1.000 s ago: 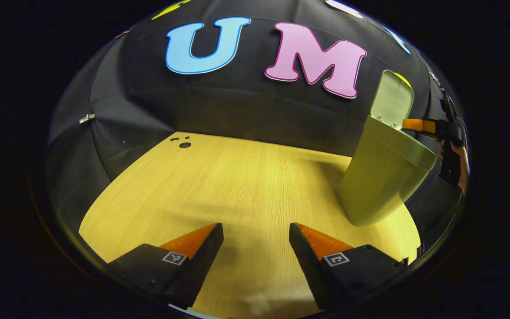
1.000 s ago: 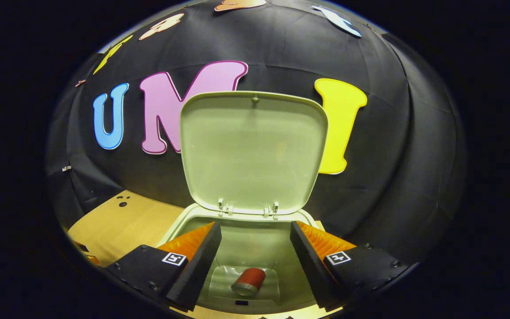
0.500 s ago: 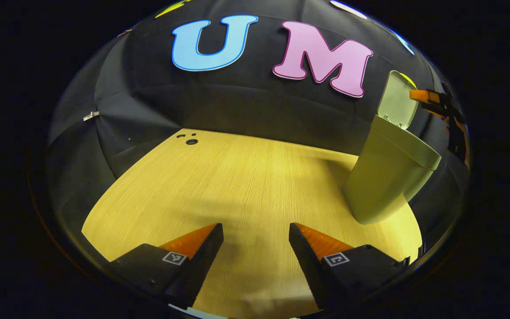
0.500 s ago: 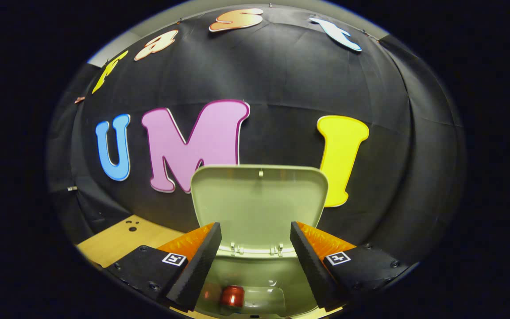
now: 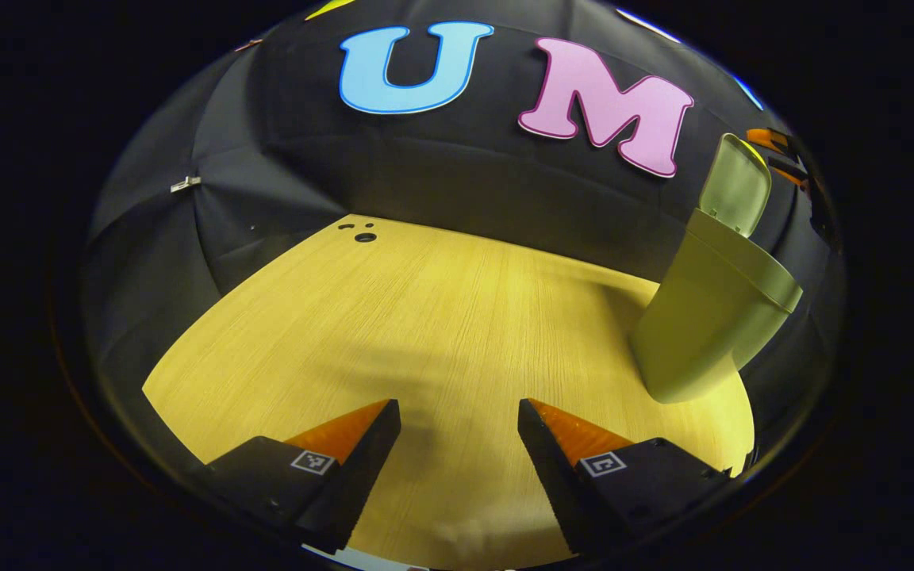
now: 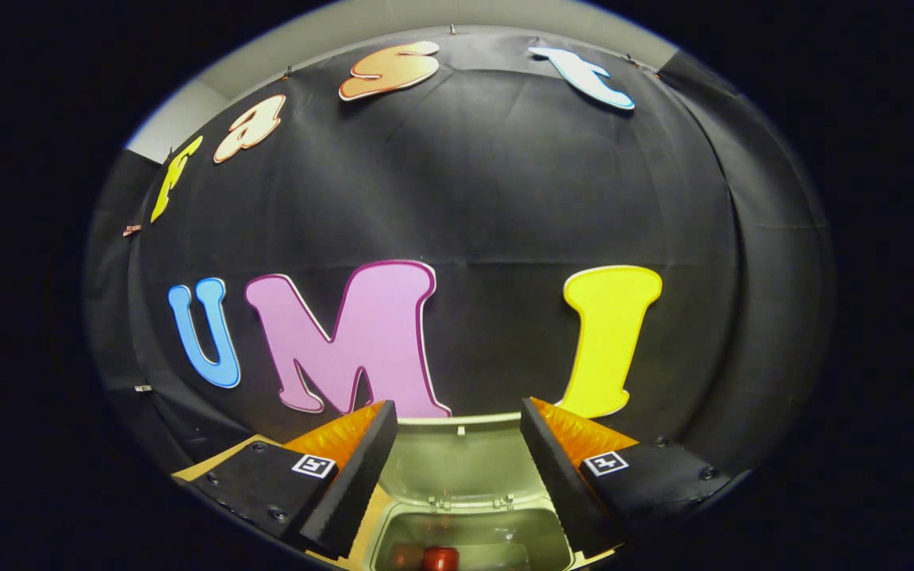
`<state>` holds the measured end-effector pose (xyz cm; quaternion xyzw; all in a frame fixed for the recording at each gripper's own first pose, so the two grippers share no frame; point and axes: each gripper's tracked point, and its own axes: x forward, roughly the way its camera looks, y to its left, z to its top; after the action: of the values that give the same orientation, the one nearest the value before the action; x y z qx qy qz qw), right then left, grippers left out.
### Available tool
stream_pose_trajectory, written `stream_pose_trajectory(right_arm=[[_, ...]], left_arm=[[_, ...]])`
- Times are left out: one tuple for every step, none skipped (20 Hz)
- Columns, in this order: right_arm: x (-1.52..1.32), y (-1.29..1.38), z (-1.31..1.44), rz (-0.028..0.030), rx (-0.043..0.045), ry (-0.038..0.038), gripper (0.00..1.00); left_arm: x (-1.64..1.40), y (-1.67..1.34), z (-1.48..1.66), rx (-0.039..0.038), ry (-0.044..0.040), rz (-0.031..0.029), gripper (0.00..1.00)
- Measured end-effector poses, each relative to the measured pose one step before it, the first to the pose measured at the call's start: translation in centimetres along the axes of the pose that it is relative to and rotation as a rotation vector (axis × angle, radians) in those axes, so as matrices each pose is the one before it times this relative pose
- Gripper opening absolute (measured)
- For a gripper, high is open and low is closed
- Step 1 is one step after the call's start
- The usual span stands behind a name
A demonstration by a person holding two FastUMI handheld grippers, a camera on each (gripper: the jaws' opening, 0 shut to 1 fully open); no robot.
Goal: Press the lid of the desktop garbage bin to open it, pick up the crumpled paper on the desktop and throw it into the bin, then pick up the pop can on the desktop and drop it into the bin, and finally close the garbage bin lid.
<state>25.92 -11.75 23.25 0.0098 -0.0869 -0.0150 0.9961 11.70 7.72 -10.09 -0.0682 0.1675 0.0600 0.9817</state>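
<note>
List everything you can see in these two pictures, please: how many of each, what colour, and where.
Garbage bin: one, pale green, standing on the table's right side.
Lid: one, pale green, hinged up, open.
Pop can: one, red, lying inside the bin.
Table: one, light wood.
Left hand-held gripper: one, open, above the table.
Right hand-held gripper: one, open, above the bin's opening.

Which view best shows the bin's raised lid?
The left gripper view: the lid stands upright and open above the bin, seen side-on. The right gripper view shows the lid's inner face low between that gripper's fingers, partly hidden.
</note>
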Motion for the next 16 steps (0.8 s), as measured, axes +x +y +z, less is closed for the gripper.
stream_pose_trajectory(right_arm=[[0.465,-0.053,0.398,-0.00432,-0.00375,0.00171,0.97],[1.232,0.321,-0.567,0.00515,0.0019,0.00132,0.97],[0.541,0.176,0.262,0.00319,0.00114,-0.00113,0.97],[0.701,-0.008,-0.047,-0.00048,-0.00753,0.00422,0.97],[0.577,-0.022,-0.158,-0.00166,-0.01177,0.01247,0.97],[0.499,0.245,-0.076,0.00598,-0.0102,0.01103,0.97],[0.499,0.195,0.012,0.00447,-0.00528,0.00868,0.97],[0.435,0.106,-0.066,0.00378,-0.00206,0.00627,0.97],[0.309,0.056,0.001,0.00085,0.00204,0.00561,0.97],[0.272,0.111,-0.231,0.00137,0.00602,0.00839,0.97],[0.134,0.041,-0.427,0.0014,0.00421,0.01383,0.97],[0.103,-0.064,-0.754,-0.00222,-0.00626,0.02236,0.97],[0.015,-0.2,-0.671,-0.00531,-0.01479,0.02406,0.98],[-0.066,0.031,-0.652,0.003,-0.01214,0.02186,0.98],[-0.207,0.16,0.23,0.0006,0.00683,-0.00685,0.98],[-0.174,-0.133,-0.128,0.00042,-0.00336,0.00522,0.99]], left_arm=[[0.094,0.099,-0.156,-0.00498,0.00117,0.00553,0.96],[0.01,0.056,-0.073,-0.0039,-0.00113,0.00571,0.96],[0.104,0.118,-0.112,-0.00398,0.00068,0.00641,0.96],[0.057,0.196,-0.22,-0.00451,0.00207,0.00649,0.96],[-0.005,0.096,-0.168,-0.00543,0.00317,0.00827,0.96],[0.013,0.187,-0.116,-0.00673,0.00027,0.00706,0.96],[-0.121,0.145,-0.029,-0.0072,-0.00222,0.00472,0.96],[-0.037,0.146,-0.103,-0.00709,0.00056,0.00631,0.96],[-0.093,0.077,-0.044,-0.00747,0.00104,0.00353,0.96],[-0.108,0.139,-0.045,-0.00628,-0.00053,0.00274,0.96],[0.006,0.092,0.039,-0.00322,-0.00001,0.00297,0.96],[0.058,0.147,-0.063,-0.00163,0.0004,0.00116,0.96],[-0.027,0.036,0.143,0.0007,-0.00239,-0.00074,0.96],[-0.035,-0.039,0.168,0.00379,-0.00689,-0.00177,0.96],[-0.203,0.111,0.197,0.00632,-0.00854,-0.00021,0.96],[-0.21,0.082,0.095,0.00522,-0.00526,-0.00025,0.96]])
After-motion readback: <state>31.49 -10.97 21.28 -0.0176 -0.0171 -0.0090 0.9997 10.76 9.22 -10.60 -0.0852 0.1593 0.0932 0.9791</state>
